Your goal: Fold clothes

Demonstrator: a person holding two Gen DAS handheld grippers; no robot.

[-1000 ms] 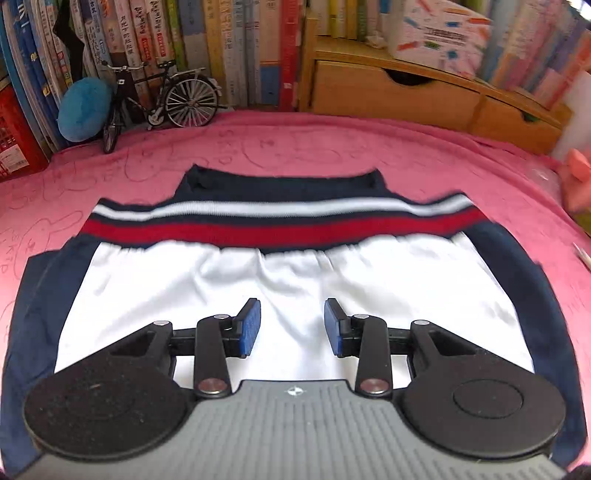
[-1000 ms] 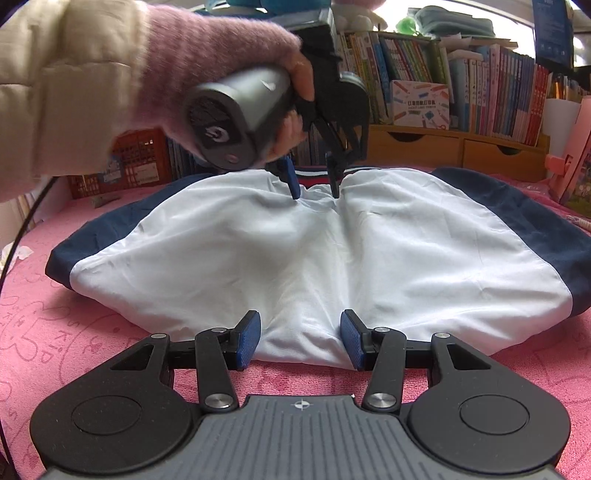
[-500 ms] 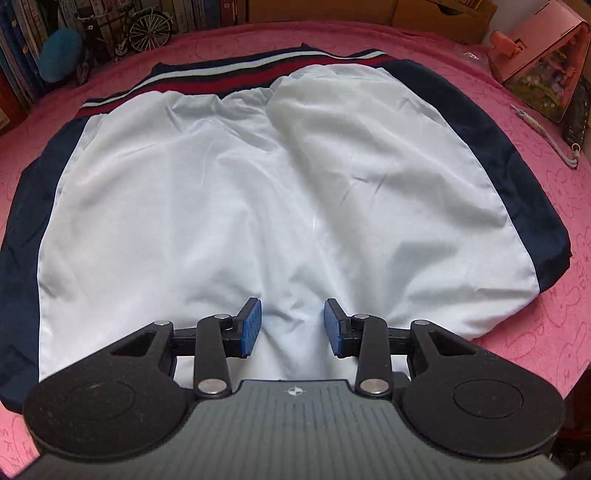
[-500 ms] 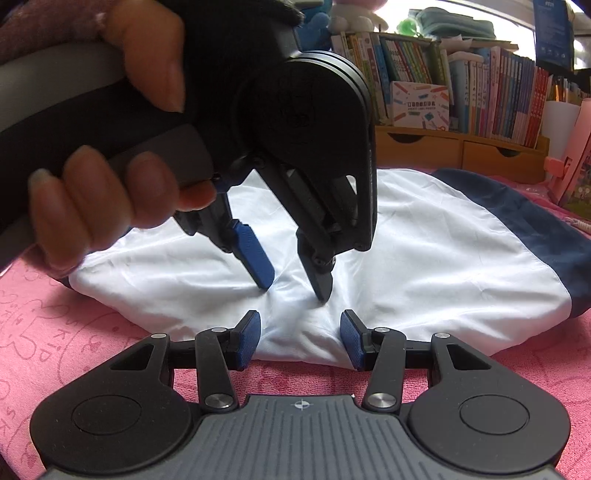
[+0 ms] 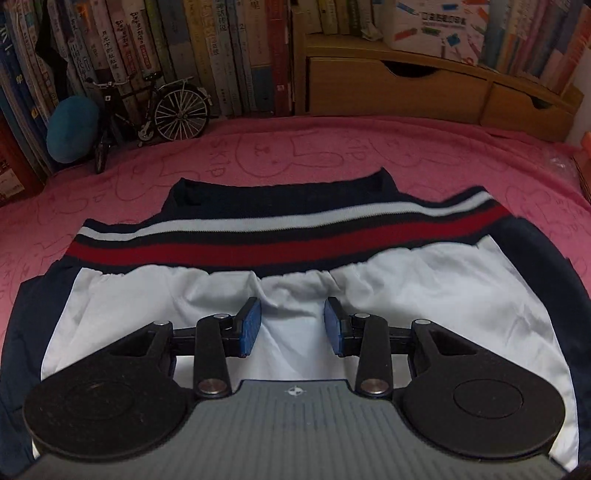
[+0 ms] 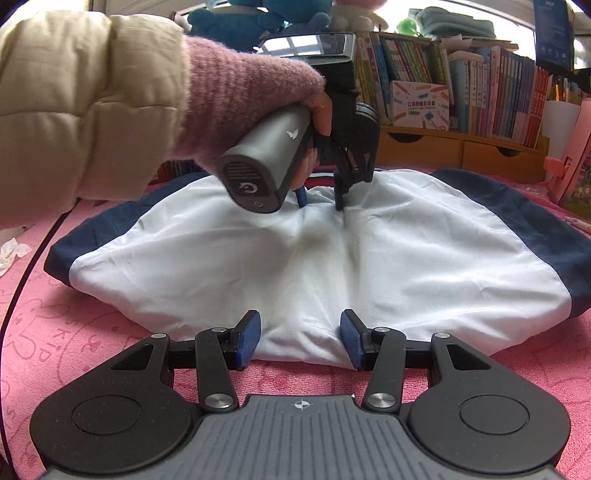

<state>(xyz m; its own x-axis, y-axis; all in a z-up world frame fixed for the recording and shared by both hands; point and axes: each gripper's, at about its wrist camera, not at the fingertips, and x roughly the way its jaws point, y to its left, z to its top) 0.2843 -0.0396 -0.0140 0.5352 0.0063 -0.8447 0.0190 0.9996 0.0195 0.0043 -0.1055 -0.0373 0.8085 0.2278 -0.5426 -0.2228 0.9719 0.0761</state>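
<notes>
Dim and slightly muddy in the left wrist view, with the books dark, the corners falling off to black and the straight shelf edges bowed by the fisheye. Brighter in the right wrist view, lit from a window behind the shelves, blown out to white there, with a soft grey shadow on the white fabric under the hand. Sharp near the middle, softer and stretched toward the rims.

I have open pink blanket-covered desk beyond the white, navy-edged garment. At its far edge a black model bicycle, a blue plush ball and wooden drawers block passage.
</notes>
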